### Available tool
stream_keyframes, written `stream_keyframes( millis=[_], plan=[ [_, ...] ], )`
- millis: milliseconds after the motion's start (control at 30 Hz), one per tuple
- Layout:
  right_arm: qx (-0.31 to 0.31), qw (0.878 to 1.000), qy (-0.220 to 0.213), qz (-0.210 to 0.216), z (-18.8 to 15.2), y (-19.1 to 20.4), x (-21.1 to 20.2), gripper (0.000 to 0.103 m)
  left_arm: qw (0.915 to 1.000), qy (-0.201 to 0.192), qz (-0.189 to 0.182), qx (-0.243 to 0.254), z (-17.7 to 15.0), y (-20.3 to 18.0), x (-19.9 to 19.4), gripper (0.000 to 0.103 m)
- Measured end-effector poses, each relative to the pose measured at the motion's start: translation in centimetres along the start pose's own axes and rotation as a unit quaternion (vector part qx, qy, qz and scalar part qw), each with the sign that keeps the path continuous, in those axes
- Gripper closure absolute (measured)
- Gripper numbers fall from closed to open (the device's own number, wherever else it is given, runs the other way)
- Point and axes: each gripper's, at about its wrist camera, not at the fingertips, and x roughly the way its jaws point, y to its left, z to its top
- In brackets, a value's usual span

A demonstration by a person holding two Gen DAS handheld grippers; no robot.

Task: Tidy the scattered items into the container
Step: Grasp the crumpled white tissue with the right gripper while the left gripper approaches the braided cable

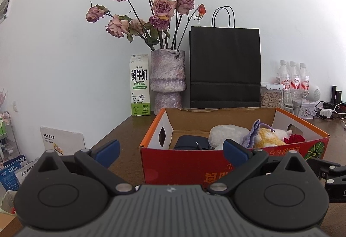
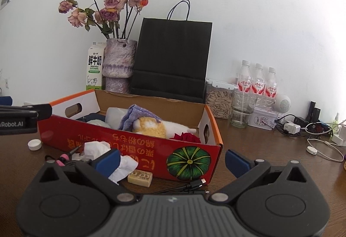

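Your left gripper (image 1: 172, 150) stands with its blue pads spread wide and nothing between them, in front of the red cardboard box (image 1: 183, 163) at the centre of its frame. Your right gripper (image 2: 173, 161) is likewise spread and empty, low in its frame before the box's long printed side.

Only the right wrist view shows what lies outside the box: one crumpled white tissue (image 2: 97, 149), one small tan block (image 2: 140, 178) touching the box's foot, one black cable (image 2: 188, 186) with its plug near the pumpkin print, one white bottle cap (image 2: 34, 144) at the left, and one pink-and-black item (image 2: 63, 158), partly hidden by your left pad. All five sit on the brown table (image 2: 259, 150), lower left and lower centre of the frame.

Only the left wrist view shows the dark pouch (image 1: 191, 142) in the box's left half.

Both views show, inside the box: one white bundle (image 1: 227, 134), one purple cloth (image 1: 252, 133), one yellow-and-white plush toy (image 1: 269, 138) and one red item (image 1: 294, 139).

Behind the box you have one milk carton (image 1: 140, 85), one vase of dried roses (image 1: 168, 76), one black paper bag (image 1: 225, 68) and three bottles (image 1: 293, 78).
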Motion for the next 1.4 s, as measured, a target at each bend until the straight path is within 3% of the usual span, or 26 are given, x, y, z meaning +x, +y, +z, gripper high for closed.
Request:
stream_keyframes(
  millis=[467,733,900,1067,1167,1300,1400],
  plan=[
    [0.016,0.999,0.028,0.039,-1.3,-0.1,-2.4,0.0,0.9995,0.03,-0.002,0.013,-1.6,0.3,-2.1,0.0],
    [0.017,0.996,0.065,0.055,-1.7,0.1,-2.3,0.0,0.999,0.042,-0.016,-0.009,-2.0,1.6,-3.3,0.0],
    [0.014,0.993,0.1,0.054,-1.9,0.3,-1.4,0.001,0.9981,0.05,-0.035,0.004,-2.1,1.2,-3.3,0.0],
    [0.004,0.992,0.108,0.059,-1.9,0.7,-0.9,0.014,0.9979,0.055,-0.035,0.008,-2.2,1.0,-3.3,0.0],
    [-0.014,0.992,0.104,0.073,-1.7,1.5,-0.6,0.032,0.9977,0.058,-0.035,0.006,-2.2,1.1,-3.2,0.0],
    [-0.028,0.987,0.118,0.107,-1.6,2.5,-0.2,0.085,0.9976,0.058,-0.036,0.007,-2.2,1.0,-3.2,0.0],
    [-0.025,0.987,0.115,0.112,-1.6,2.6,-0.4,0.086,0.9975,0.06,-0.037,0.007,-2.2,1.0,-3.2,0.0]
  ],
)
